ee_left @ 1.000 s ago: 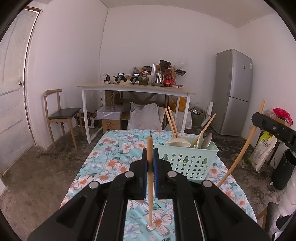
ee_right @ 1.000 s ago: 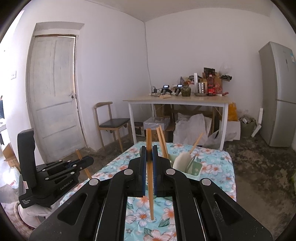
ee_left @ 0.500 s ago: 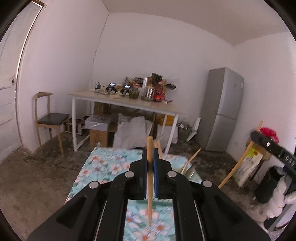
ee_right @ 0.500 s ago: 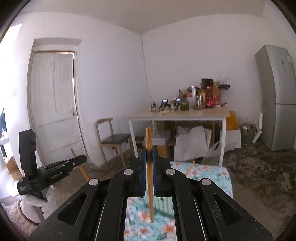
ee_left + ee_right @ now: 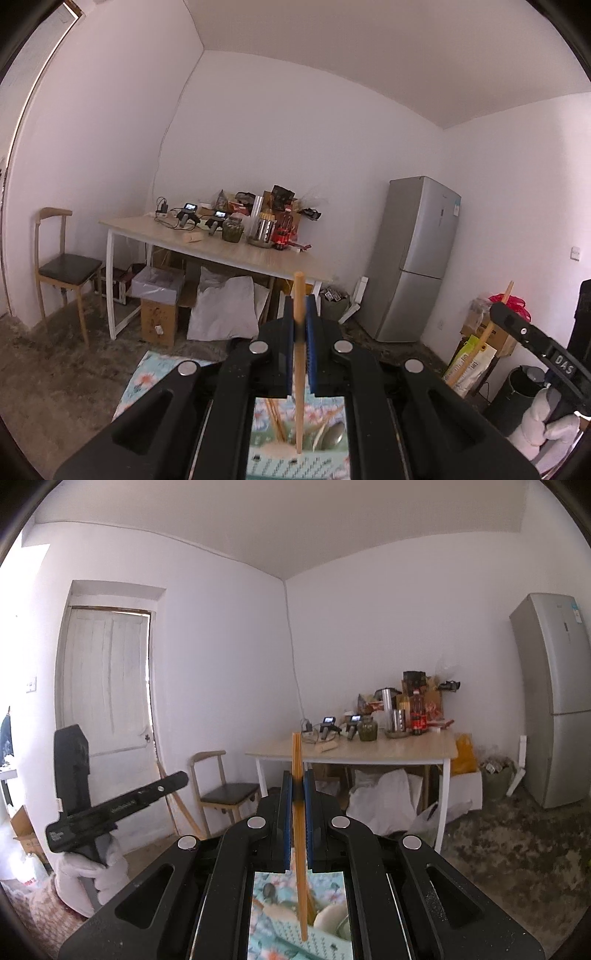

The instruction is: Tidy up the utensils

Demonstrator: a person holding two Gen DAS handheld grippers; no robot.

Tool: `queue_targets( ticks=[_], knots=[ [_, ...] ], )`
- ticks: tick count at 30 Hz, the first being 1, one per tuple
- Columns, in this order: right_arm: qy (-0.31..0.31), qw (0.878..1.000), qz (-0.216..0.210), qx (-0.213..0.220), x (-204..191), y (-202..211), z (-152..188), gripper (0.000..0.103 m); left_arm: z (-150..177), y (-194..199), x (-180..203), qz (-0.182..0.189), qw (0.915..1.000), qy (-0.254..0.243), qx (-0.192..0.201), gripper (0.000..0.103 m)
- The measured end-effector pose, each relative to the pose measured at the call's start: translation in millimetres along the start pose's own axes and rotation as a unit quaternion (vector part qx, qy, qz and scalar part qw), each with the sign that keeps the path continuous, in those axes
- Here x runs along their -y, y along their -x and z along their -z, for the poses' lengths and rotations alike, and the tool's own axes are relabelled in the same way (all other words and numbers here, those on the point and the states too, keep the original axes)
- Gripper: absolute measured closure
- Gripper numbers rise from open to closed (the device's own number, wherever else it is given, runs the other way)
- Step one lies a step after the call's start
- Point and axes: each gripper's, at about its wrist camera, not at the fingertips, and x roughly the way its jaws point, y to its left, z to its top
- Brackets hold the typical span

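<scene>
Left claw (image 5: 300,334): clamped tight on an upright wooden chopstick (image 5: 298,354).
Right claw (image 5: 296,808): closed on a second chopstick (image 5: 297,812), upright.
Basket (image 5: 295,467): pale green, below both claws on the flowered counter (image 5: 142,376), holding spoons and more chopsticks.

Left gripper (image 5: 300,310) clamped on upright wooden chopstick (image 5: 298,369), above green perforated basket (image 5: 295,463) holding spoon (image 5: 332,437). Right gripper (image 5: 496,312) at right edge, gripping second chopstick (image 5: 480,343).
</scene>
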Motion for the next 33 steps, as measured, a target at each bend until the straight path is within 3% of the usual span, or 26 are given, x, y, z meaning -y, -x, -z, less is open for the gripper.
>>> queue_targets(
  ticks=[4, 11, 18, 25, 30, 33],
  knots=[
    [-0.004, 1.000, 0.000, -0.001, 8.7, -13.4, -1.8, 0.099, 8.6, -39.4, 1.3, -0.006, 0.9998, -0.007, -0.015, 0.098],
    [-0.024, 1.000, -0.002, -0.012, 28.9, -37.4, 0.5, 0.099, 36.9, -112.7, -6.0, 0.000, 0.9971, 0.010, -0.075, 0.098],
    [-0.034, 0.999, -0.004, -0.028, 38.3, -58.5, 8.4, 0.099, 77.3, -151.6, -11.2, -0.004, 0.9932, 0.008, -0.116, 0.098],
    [-0.027, 0.999, -0.011, -0.045, 39.7, -83.6, 11.8, 0.099, 110.5, -170.8, -25.8, 0.011, 0.9865, 0.039, -0.159, 0.097],
    [-0.025, 0.998, -0.022, -0.056, 41.0, -105.1, 14.4, 0.099, 117.2, -164.2, -34.1, 0.017, 0.9859, 0.054, -0.158, 0.071],
    [-0.030, 0.997, -0.029, -0.062, 42.1, -115.2, 18.9, 0.099, 114.5, -156.2, -38.2, 0.017, 0.9867, 0.060, -0.150, 0.062]
  ],
)
